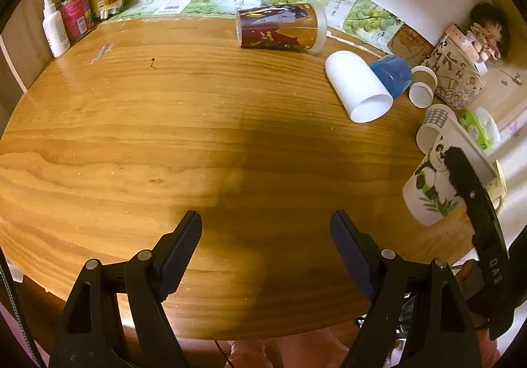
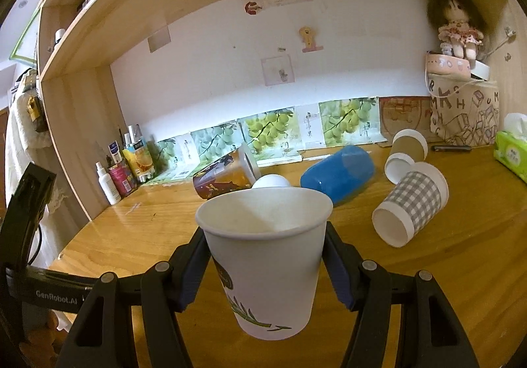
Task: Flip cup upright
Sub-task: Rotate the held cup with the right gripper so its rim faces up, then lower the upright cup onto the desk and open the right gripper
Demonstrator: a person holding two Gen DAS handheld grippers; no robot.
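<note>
My right gripper (image 2: 265, 246) is shut on a white paper cup with a panda print (image 2: 263, 256) and holds it upright, mouth up, above the wooden table (image 2: 461, 269). The same cup (image 1: 428, 183) shows at the right edge of the left wrist view, with a right gripper finger (image 1: 474, 203) across it. My left gripper (image 1: 265, 223) is open and empty over the near middle of the table (image 1: 164, 137).
Several cups lie on their sides at the back right: a brown printed one (image 1: 280, 26), a plain white one (image 1: 357, 85), a blue one (image 2: 337, 173), a grey checked one (image 2: 411, 203) and a small brown one (image 2: 406, 150). Bottles (image 1: 56, 27) stand back left. A tissue pack (image 2: 513, 150) lies right.
</note>
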